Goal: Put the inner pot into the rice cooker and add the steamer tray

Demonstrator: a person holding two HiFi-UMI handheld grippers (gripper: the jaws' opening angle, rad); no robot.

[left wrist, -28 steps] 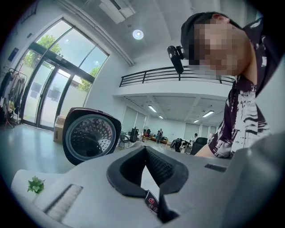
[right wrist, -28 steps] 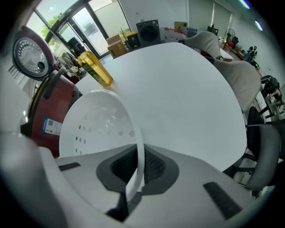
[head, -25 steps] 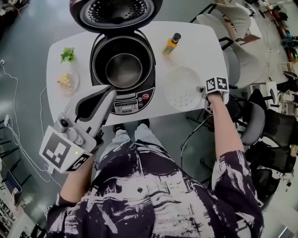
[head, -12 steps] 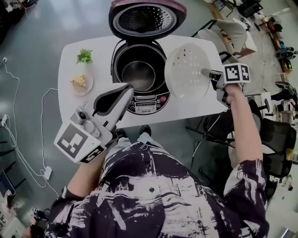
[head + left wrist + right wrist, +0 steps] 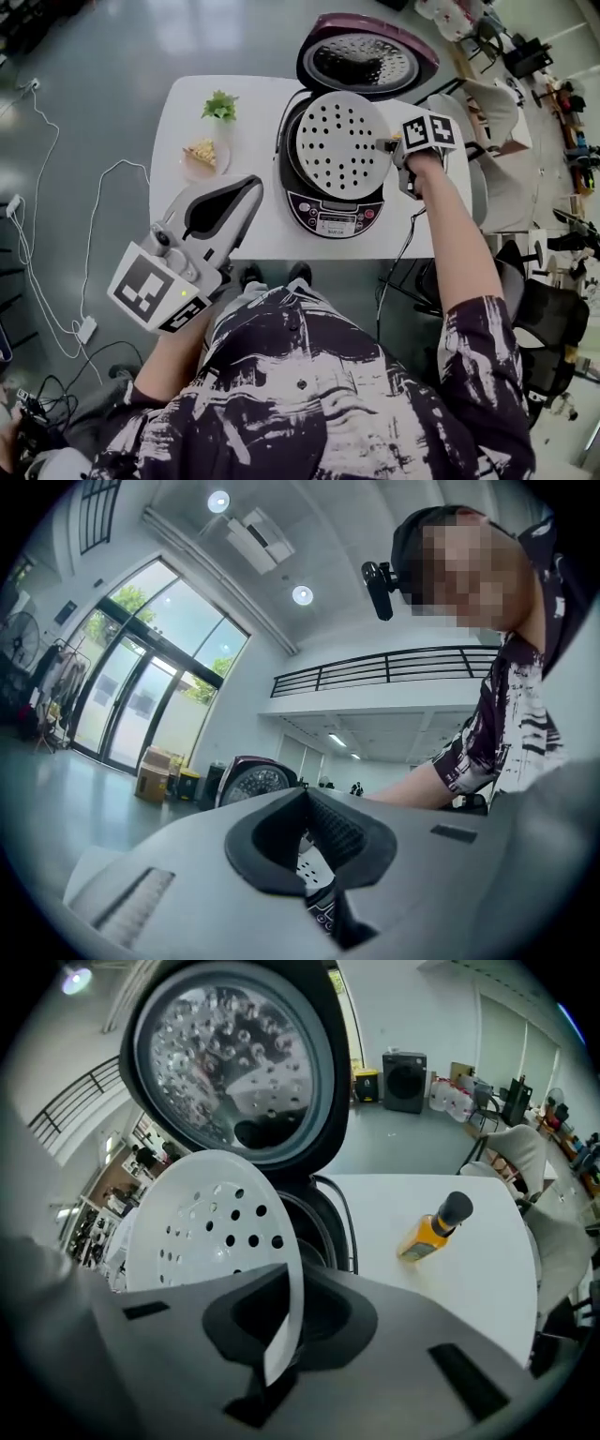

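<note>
From the head view, the rice cooker (image 5: 328, 211) carries a front control panel with a small display and red button, its print too small to read; the only other marks are the black-and-white squares on each tool's cube. The right tool (image 5: 385, 147) is clamped on the rim of the steamer tray (image 5: 342, 145), a white round dish pierced with rows of holes. The tray reaches out to the tool's left over the cooker's open mouth and hides what lies inside. The raised lid (image 5: 366, 61) stands beyond the tool. The left tool (image 5: 246, 190) is closed and empty, low over the near bench (image 5: 187, 103) edge, with a plate of food (image 5: 201, 155) and green leaves (image 5: 220, 105) beyond it. The left gripper view shows the left tool (image 5: 305, 797) with its jaws together on nothing, and the lid (image 5: 251, 782) ahead to the left. In the right gripper view, the tray (image 5: 211, 1232) is tilted, its thin rim pinched edge-on between the jaws. The lid's (image 5: 234, 1054) perforated metal plate looms above, and a yellow bottle (image 5: 433, 1227) with a black cap stands on the bench (image 5: 469, 1288) to the right, its label unreadable.
</note>
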